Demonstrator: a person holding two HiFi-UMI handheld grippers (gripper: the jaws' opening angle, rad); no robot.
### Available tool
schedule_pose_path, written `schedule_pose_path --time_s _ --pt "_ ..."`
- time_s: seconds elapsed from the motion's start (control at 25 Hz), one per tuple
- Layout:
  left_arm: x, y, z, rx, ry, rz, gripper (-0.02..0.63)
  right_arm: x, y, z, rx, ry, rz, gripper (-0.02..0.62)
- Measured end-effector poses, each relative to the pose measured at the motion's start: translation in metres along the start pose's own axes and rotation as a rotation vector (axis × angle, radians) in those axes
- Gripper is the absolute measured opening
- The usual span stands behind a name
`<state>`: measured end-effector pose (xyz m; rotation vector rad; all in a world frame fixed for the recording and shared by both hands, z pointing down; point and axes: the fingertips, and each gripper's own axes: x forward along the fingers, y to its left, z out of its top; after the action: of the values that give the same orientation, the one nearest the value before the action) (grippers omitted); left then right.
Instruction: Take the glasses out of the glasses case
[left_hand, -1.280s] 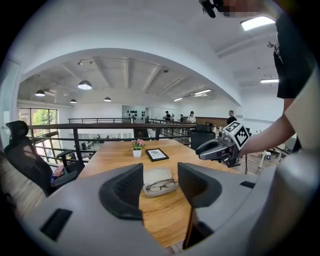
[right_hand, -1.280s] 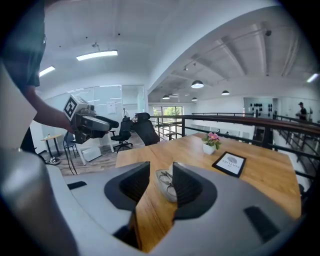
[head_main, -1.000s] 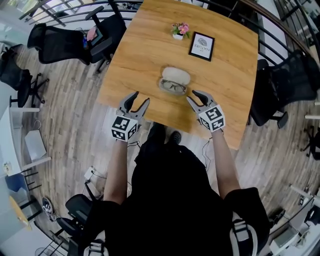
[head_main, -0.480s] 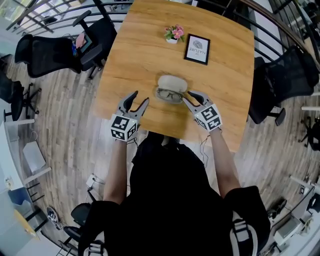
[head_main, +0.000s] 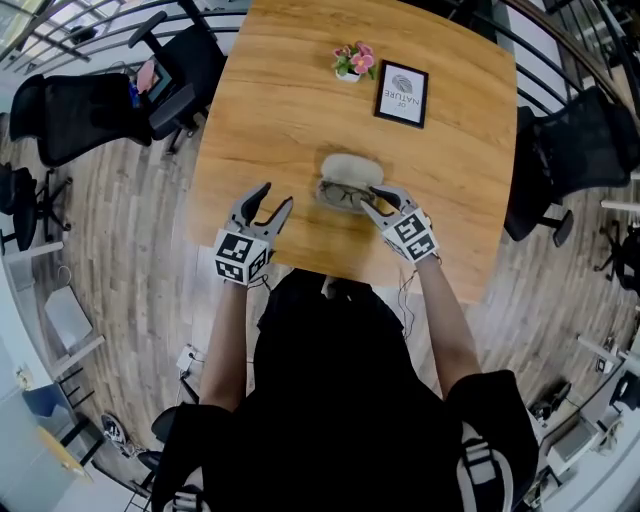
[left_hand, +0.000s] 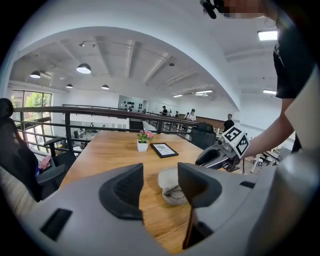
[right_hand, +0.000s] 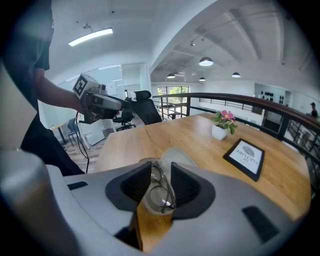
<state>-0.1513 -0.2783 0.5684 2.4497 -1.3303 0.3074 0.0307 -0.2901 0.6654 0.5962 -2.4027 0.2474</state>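
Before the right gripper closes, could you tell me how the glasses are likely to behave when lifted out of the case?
The glasses have thin wire rims, so they are probably light and could bend under a hard squeeze. Their lenses look smooth, so a grip there may slip. The case lies open and unheld, so it might shift along.
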Motion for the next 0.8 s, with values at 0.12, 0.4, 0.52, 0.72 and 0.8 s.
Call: schedule_pose_path --time_s 0.12,0.4,0.52,0.72,0.8 --pt "0.003 0.005 -0.01 -0.007 0.03 -0.018 0.218 0.015 0.003 -0.006 -0.004 0.033 0.023 0.13" --pt "0.014 0.007 -0.042 -0.029 0.114 -0.077 0.218 0.053 -0.002 -0.027 -0.008 0.11 0.062 0.123" --pt "0.021 0.009 -0.048 -0.035 0.122 -0.096 0.219 0.066 -0.002 -0.031 -0.012 0.131 0.075 0.118" --pt "0.027 0.011 -0.056 -0.05 0.147 -0.119 0.218 0.078 -0.001 -0.036 -0.031 0.165 0.094 0.115" --pt "0.029 0.013 -0.059 -0.054 0.155 -0.124 0.218 0.081 0.0 -0.039 -0.051 0.184 0.099 0.107"
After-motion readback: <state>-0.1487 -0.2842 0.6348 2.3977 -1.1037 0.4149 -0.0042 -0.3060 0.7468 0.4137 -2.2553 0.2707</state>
